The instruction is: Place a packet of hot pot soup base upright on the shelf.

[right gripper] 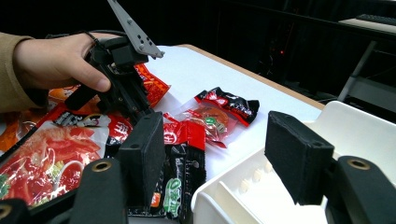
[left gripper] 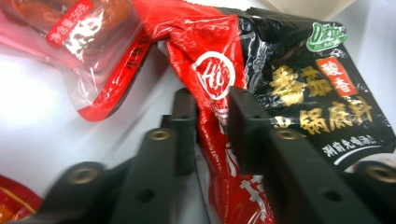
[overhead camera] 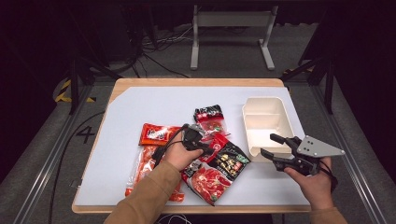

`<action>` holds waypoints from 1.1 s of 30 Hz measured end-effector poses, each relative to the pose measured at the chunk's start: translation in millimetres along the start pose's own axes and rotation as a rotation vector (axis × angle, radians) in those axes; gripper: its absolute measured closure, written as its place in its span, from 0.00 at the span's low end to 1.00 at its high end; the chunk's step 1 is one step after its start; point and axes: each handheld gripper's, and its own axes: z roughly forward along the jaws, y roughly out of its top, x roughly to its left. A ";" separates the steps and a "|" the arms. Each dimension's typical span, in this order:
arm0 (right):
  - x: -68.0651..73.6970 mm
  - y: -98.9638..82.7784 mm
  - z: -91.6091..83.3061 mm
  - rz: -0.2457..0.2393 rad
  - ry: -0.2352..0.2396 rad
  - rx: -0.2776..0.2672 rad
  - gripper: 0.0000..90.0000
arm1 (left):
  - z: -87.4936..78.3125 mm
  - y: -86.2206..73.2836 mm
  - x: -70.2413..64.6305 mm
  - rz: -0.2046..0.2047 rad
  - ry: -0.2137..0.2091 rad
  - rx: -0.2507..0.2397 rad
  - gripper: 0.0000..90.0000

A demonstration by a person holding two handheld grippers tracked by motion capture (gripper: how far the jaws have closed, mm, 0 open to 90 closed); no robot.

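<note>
The red-and-black seasoning packet [left gripper: 243,93] lies on the white surface [overhead camera: 140,102] just left of the cream plastic tray [overhead camera: 267,122], its near end overlapping a larger red sauce packet [overhead camera: 208,179]. The left claw [left gripper: 211,122] is clamped on it: in the left gripper view the crinkled red edge of the packet runs up between the two black pads, and both pads press on the film. In the high view this claw [overhead camera: 200,142] reaches in from the person's left hand [overhead camera: 176,155], whose tan sleeve comes from the bottom edge.

The tray has two compartments, a wide one and a narrow strip along its left side, with nothing lying in either. A small clear pouch with a black-and-red top [overhead camera: 210,117] sits left of the tray's far half. Farther left of the tray are an orange-red packet [overhead camera: 156,133] and a clear packet of orange snack pieces [overhead camera: 142,165].

The right claw [overhead camera: 272,145] hovers at the tray's near right corner with its pads apart and nothing between them; in the right gripper view it [right gripper: 219,158] frames the tray's rim [right gripper: 210,196].
</note>
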 end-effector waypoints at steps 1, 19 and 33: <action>0.0 0.0 0.0 0.000 0.000 0.000 0.43 | 0.0 0.0 0.0 0.000 0.000 0.000 0.88; -1.8 0.1 1.1 0.083 -0.004 0.017 0.47 | -30.3 -0.4 -16.2 -0.022 -0.013 -0.138 0.97; 5.5 10.0 -3.5 0.103 0.047 -0.028 0.51 | -73.2 6.4 -48.0 0.089 -0.028 -0.296 0.98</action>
